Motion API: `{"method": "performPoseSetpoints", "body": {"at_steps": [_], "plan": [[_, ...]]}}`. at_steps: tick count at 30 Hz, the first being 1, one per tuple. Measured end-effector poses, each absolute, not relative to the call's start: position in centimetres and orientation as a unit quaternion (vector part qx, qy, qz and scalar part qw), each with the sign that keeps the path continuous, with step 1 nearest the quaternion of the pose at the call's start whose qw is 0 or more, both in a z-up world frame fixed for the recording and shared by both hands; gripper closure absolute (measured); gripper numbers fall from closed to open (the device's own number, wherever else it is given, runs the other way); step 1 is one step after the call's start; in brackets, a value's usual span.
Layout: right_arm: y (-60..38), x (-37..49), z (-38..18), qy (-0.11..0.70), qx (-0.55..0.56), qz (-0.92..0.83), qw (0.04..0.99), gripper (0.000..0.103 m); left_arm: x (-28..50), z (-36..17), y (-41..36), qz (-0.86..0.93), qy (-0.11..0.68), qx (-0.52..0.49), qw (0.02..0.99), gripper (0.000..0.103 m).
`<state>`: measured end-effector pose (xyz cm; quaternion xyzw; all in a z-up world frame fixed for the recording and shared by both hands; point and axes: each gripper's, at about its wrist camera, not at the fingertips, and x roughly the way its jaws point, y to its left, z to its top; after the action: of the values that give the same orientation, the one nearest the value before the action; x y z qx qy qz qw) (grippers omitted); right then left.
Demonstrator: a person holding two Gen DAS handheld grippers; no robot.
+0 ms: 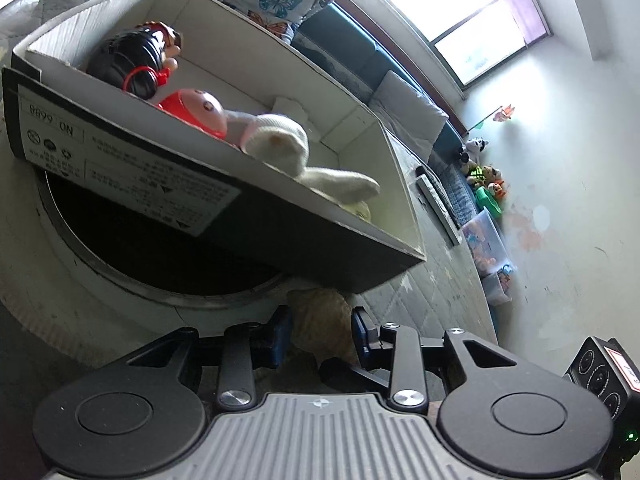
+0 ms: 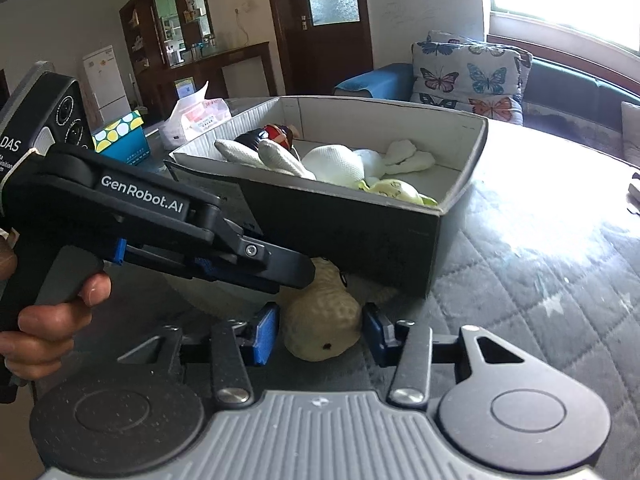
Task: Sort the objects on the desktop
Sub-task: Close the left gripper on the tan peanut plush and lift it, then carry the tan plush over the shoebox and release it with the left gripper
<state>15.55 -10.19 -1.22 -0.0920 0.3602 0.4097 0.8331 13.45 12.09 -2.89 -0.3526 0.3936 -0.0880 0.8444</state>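
Blown-out window [image 1: 460, 0] glare, fisheye warping

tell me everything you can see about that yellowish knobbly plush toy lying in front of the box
The yellowish knobbly plush toy is an elongated, rounded soft shape with a bumpy knit-like surface and one small dark dot near its close end. It lies on the grey quilted cover, its far end tucked under the raised corner of the black cardboard box. The right tongs stand open around it, blue pads either side, not visibly pressing. The left tongs reach in at its upper left; contact is unclear.
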Motion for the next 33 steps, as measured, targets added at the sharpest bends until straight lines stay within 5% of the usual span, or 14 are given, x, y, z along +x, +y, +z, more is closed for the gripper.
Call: {"method": "performPoseSetpoints", "body": {"at_steps": [33], "plan": [[-15.8,10.5,-0.4,0.355,-0.055,0.382,0.851,0.059,10.5,-2.6,6.9,-0.065,0.399,-0.396,0.824,0.061]]}}
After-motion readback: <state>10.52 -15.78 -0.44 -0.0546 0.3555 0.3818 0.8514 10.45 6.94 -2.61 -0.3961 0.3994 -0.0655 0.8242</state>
